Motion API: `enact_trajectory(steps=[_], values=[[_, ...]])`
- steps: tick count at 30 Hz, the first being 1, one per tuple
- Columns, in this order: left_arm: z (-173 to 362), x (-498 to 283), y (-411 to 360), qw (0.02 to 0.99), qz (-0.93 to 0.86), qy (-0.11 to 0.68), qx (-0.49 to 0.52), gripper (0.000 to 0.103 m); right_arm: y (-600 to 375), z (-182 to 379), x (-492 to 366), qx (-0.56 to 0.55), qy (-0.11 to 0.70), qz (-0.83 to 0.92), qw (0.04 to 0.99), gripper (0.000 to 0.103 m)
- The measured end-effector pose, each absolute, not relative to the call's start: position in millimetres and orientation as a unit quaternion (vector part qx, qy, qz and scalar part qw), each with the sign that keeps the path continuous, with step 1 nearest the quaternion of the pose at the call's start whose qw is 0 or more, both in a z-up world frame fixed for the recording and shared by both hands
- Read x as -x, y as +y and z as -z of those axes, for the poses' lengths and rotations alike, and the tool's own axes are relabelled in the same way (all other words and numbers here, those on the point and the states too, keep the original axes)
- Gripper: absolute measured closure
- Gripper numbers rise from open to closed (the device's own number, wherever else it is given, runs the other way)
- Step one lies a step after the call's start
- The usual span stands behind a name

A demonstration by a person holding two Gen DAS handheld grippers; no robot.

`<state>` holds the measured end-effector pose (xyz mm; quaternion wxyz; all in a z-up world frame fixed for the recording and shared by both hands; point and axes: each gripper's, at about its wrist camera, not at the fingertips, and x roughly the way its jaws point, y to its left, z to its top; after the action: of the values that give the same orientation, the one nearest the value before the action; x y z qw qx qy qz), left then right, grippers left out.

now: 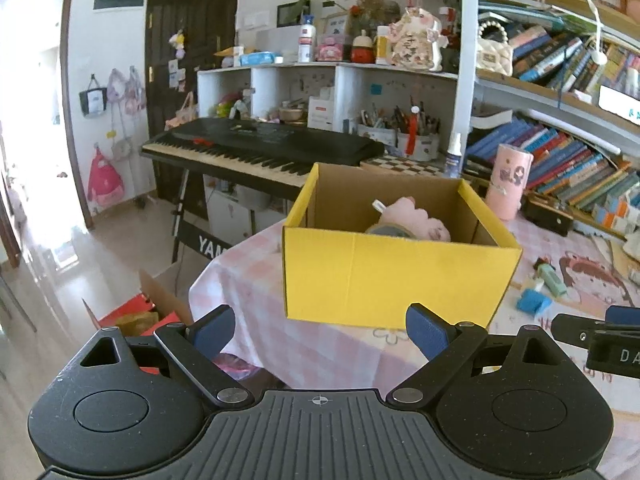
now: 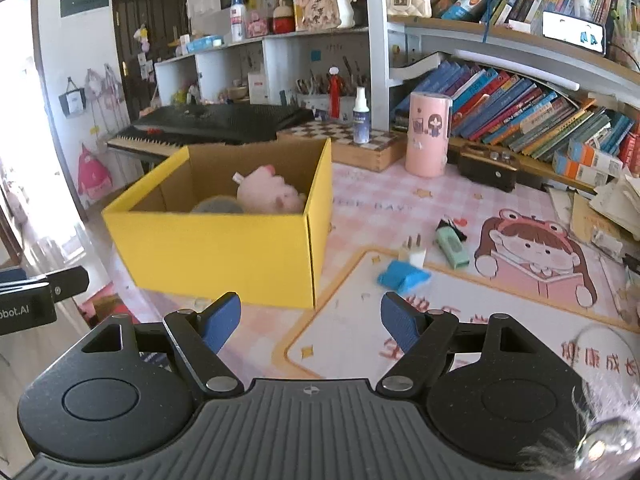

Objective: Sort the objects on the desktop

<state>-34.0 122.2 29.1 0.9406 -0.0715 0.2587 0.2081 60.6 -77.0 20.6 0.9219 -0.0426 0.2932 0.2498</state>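
While both pairs of black, blue-padded tongs are hanging over the near edge of the table [image 2: 352,200], nothing is lying between their ribbed pads. The left tongs [image 1: 320,332] are standing wide apart in front of the rectangular yellow cardboard box [image 1: 392,276], whose raw brown inner walls are showing. The right tongs [image 2: 310,320] are standing somewhat narrower, also empty, over the glossy pink cartoon-printed mat [image 2: 460,300]. Inside the box, a soft pink plush toy [image 2: 268,194] is resting against a round grey object [image 2: 218,204], partly hidden by the front wall. On the mat, just right of the box, a crumpled blue item [image 2: 402,276], a small white plug with metal prongs [image 2: 416,252] and a mint-green oblong case [image 2: 452,246] are lying close together. A smooth pink cylinder [image 2: 428,134] is standing upright behind them, near the slanting books [image 2: 520,112].
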Motion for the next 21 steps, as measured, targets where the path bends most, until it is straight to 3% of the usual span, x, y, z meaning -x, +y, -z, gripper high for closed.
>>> enact_trajectory(steps=[21], values=[[-8, 60, 106, 0.933, -0.164, 0.312, 0.071, 0.009, -74, 2, -14, 0.072, 0.337, -0.265, 0.901, 0.025]])
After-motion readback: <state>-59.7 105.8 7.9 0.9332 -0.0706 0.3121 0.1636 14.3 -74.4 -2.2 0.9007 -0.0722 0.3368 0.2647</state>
